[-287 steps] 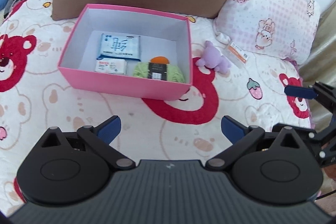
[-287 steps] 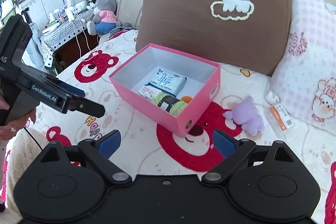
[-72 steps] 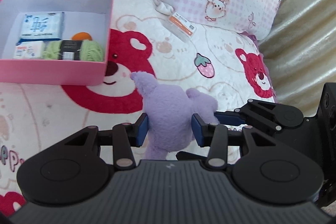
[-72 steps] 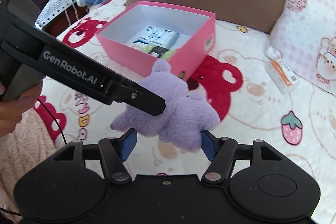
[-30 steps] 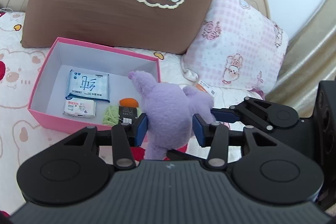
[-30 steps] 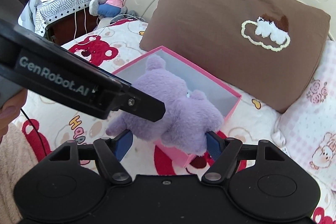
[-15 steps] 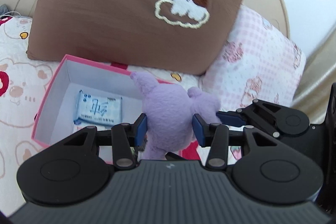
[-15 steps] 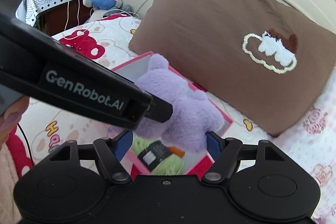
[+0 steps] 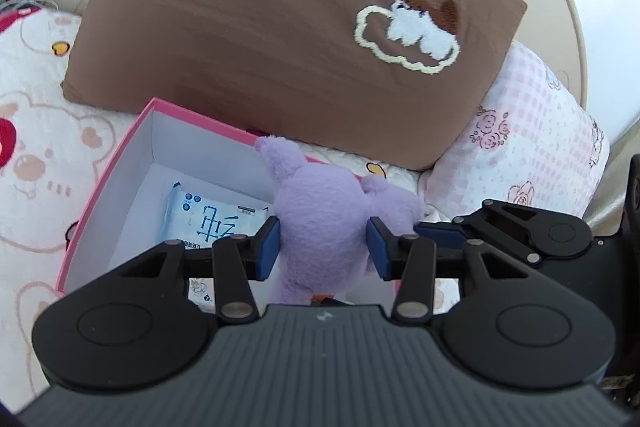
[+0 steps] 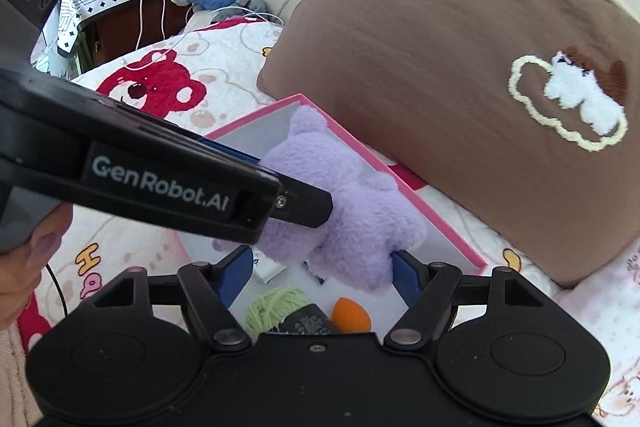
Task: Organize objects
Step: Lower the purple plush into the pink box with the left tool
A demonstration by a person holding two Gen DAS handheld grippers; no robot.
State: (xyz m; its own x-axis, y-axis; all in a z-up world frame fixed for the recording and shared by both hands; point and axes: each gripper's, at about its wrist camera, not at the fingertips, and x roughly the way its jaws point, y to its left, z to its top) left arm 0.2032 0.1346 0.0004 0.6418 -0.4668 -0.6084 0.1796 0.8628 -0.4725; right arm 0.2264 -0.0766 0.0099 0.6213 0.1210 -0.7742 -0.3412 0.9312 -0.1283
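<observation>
Now, here is how your scene stands.

Left gripper: your left gripper [image 9: 323, 250] is clamped on the fluffy purple plush toy [image 9: 324, 215], its blue pads pressed into the fur on both sides at a narrow spread.

Right gripper: your right gripper [image 10: 316, 273] has the same plush toy [image 10: 352, 203] between its blue pads at a wider spread; the right pad sinks into the fur, and the left pad sits at the toy's lower edge, so it too grips the toy.

Plush toy: you hold it in the air above the open pink cardboard box [image 9: 120, 163], over the box's right half, one ear pointing up toward the back wall.

Box: it sits on the bed's white blanket with red bear prints [image 9: 36, 155], just in front of the brown pillow with a stitched cloud patch [image 9: 280, 39].

Inside the box: a blue-and-white tissue pack [image 9: 208, 219] lies flat on the floor of the box; in the right wrist view a skein of light green yarn with a black label [image 10: 280, 309] and a small orange egg-shaped sponge [image 10: 351, 315] lie side by side under the toy.

Beside: a pink checked pillow with cartoon prints [image 9: 532, 163] leans to the right of the brown one.

Your hand: fingers [image 10: 36, 247] of your left hand wrap the left gripper's handle.
</observation>
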